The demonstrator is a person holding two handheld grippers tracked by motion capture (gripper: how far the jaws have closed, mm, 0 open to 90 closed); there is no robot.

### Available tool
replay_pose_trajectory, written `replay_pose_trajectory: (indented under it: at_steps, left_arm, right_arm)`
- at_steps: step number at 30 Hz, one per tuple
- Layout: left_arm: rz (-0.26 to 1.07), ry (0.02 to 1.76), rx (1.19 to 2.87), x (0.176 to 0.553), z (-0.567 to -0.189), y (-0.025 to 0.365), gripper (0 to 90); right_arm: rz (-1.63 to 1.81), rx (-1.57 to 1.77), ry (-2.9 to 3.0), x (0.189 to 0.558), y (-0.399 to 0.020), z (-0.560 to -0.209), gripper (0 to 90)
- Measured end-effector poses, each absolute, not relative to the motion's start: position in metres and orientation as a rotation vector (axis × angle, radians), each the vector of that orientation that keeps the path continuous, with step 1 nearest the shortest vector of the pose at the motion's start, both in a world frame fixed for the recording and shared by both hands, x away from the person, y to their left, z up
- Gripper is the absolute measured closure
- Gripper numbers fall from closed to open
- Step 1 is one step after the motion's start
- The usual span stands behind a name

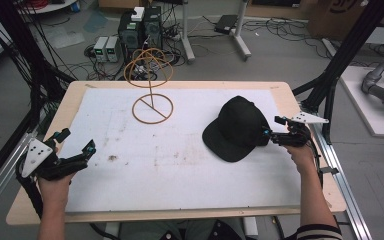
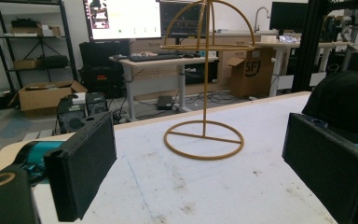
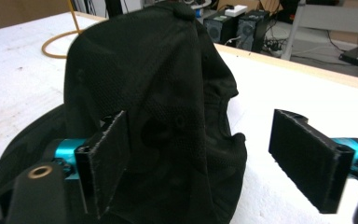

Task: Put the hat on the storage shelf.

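the black cap (image 1: 240, 127) sits near the table's (image 1: 190, 202) right edge. the right gripper (image 1: 269, 134) straddles its back edge, jaws apart, not yet pressing; best to pinch fabric squarely before lifting. the left gripper (image 1: 82, 150) waits open near the left edge. its own view shows the wire hat stand's (image 2: 204, 84) dome side-on, unlike the high view

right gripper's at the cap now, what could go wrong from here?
1. The right gripper has its open jaws astride the soft rear edge of the black cap; closing there may pinch only loose fabric, so the cap could sag or slip.
2. The wire hat stand looks light; a swinging cap might tip it.
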State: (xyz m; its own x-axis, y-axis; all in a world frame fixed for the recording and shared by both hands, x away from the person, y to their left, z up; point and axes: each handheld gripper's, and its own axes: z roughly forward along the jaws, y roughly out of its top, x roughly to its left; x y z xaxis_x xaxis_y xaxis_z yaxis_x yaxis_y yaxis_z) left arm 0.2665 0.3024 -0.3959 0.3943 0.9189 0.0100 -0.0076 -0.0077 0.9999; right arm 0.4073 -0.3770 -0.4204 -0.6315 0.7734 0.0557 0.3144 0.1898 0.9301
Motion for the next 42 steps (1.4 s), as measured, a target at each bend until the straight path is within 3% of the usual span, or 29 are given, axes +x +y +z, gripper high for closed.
replay_pose_trajectory:
  at_steps: [14,23,28,29,30,33,42]
  left_arm:
    - [0.914,0.893,1.381,0.267,-0.396,0.302,10.0]
    - [0.911,0.894,1.384,0.267,-0.396,0.301,10.0]
    - [0.912,0.894,1.386,0.267,-0.397,0.301,10.0]
    - [0.911,0.894,1.384,0.267,-0.397,0.301,10.0]
    - [0.912,0.894,1.385,0.267,-0.397,0.301,10.0]
    - [0.911,0.895,1.386,0.267,-0.397,0.301,10.1]
    - [0.911,0.902,1.375,0.266,-0.397,0.302,10.6]
  right_arm:
    - [1.434,1.025,2.12,0.416,-0.377,-0.429,36.4]
    - [1.419,0.998,2.181,0.416,-0.374,-0.43,60.0]
    - [1.422,1.072,2.158,0.417,-0.371,-0.432,64.5]
    - [1.413,1.078,2.156,0.416,-0.37,-0.432,68.5]
    - [1.393,1.059,2.171,0.416,-0.369,-0.432,79.8]
    - [1.373,1.023,2.184,0.414,-0.369,-0.43,86.9]
    - [1.343,1.039,2.148,0.412,-0.365,-0.428,89.3]
